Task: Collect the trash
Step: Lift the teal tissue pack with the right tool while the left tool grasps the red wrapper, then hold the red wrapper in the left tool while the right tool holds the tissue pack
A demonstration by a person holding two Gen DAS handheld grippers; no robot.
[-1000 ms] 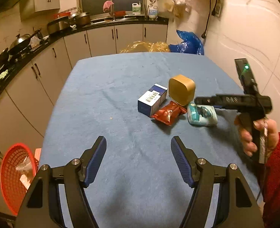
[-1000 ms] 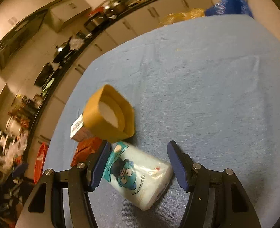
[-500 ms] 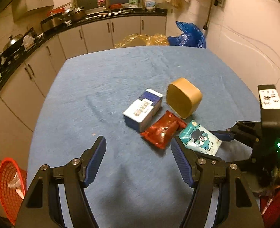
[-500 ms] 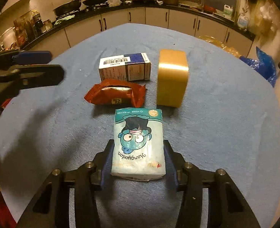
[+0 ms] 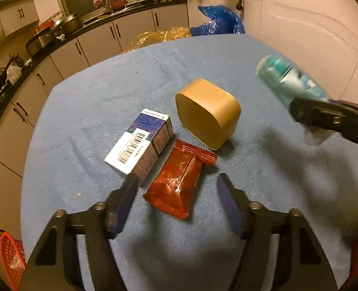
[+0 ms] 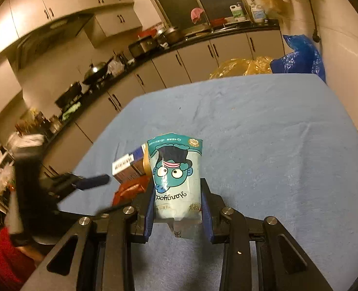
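R gripper [image 6: 177, 208] is clamped on the teal tissue pack [image 6: 175, 177], w/ jaws closing on it. Both blue pads press the pack's lower sides and the pack stands upright between the fingers, cartoon face toward the cam, top edge well above the fingertips. Pack is lifted clear of the blue tablecloth [image 6: 263, 145]. In the L wrist view the same pack shows blurred, up and to the right of the L gripper, sticking out past the R gripper's dark body.

L gripper [image 5: 177, 186] has its jaws at mid width and closing, nothing pressed by the pads. It hangs over the red snack wrapper [image 5: 179, 184], which lies flat on the cloth between and just ahead of the two fingertips, apart from both pads. Left fingertip sits right at the near corner of the blue-and-white box [image 5: 140, 148]; can't tell if it touches. Box lies on its side, barcode up, just left of the wrapper and touching or nearly touching it. Ahead of the wrapper, a bit right, is the tan rounded container [image 5: 206, 111], tipped on its side, its flat face toward the box.

Far left and below the L gripper, off the table edge, a red basket [image 5: 10, 259] on the floor w/ some scraps in it. Beyond the table's far end: a yellow bag [image 6: 239, 68] and a blue bag [image 6: 297, 55] by the cabinets.
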